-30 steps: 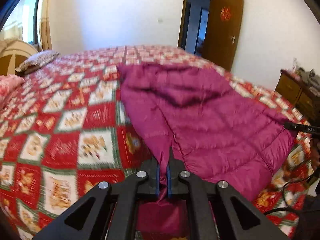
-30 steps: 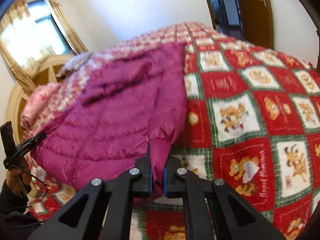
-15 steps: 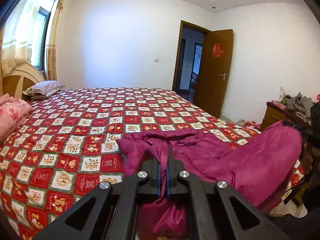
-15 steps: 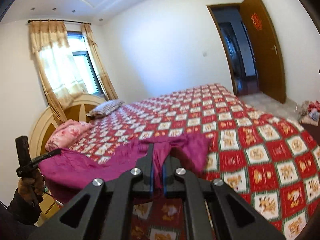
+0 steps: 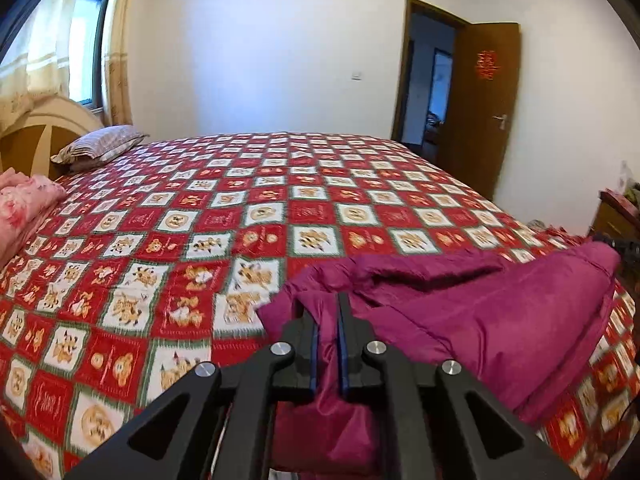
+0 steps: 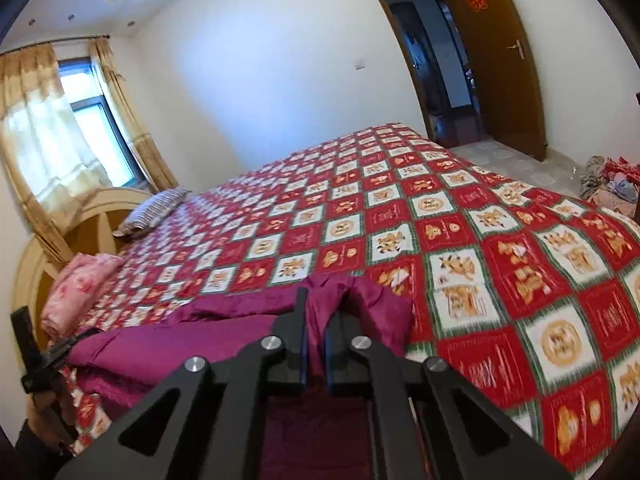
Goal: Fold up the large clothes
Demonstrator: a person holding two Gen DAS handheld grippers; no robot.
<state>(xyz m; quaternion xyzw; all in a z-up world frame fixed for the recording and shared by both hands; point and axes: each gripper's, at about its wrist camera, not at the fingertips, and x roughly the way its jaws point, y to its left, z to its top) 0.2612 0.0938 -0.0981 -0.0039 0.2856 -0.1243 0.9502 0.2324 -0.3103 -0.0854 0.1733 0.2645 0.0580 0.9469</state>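
Observation:
A magenta padded jacket point(image 5: 480, 312) lies bunched along the near edge of the bed, stretched between both grippers. My left gripper point(image 5: 321, 304) pinches a fold of its left end; its jaws are opening slightly, with the fabric still pressed between the blue pads. My right gripper point(image 6: 318, 308) is shut on the jacket's point(image 6: 200, 340) other end, and cloth drapes over its right finger. In the right wrist view the left gripper point(image 6: 40, 356) shows at the far left, held by a hand. The right gripper point(image 5: 624, 246) is a blur at the left wrist view's right edge.
The bed wears a red, white and green patchwork quilt point(image 5: 200, 240). A striped pillow point(image 5: 100, 148) and a pink folded blanket point(image 5: 24, 208) lie at the headboard end. A brown door point(image 5: 484, 112) stands open, a dresser point(image 5: 616, 216) sits right, and clothes point(image 6: 608, 180) lie on the floor.
The jacket lay spread flat up the bed a second ago. Both grippers lifted it and drew it back, so it now sits bunched at the near edge.

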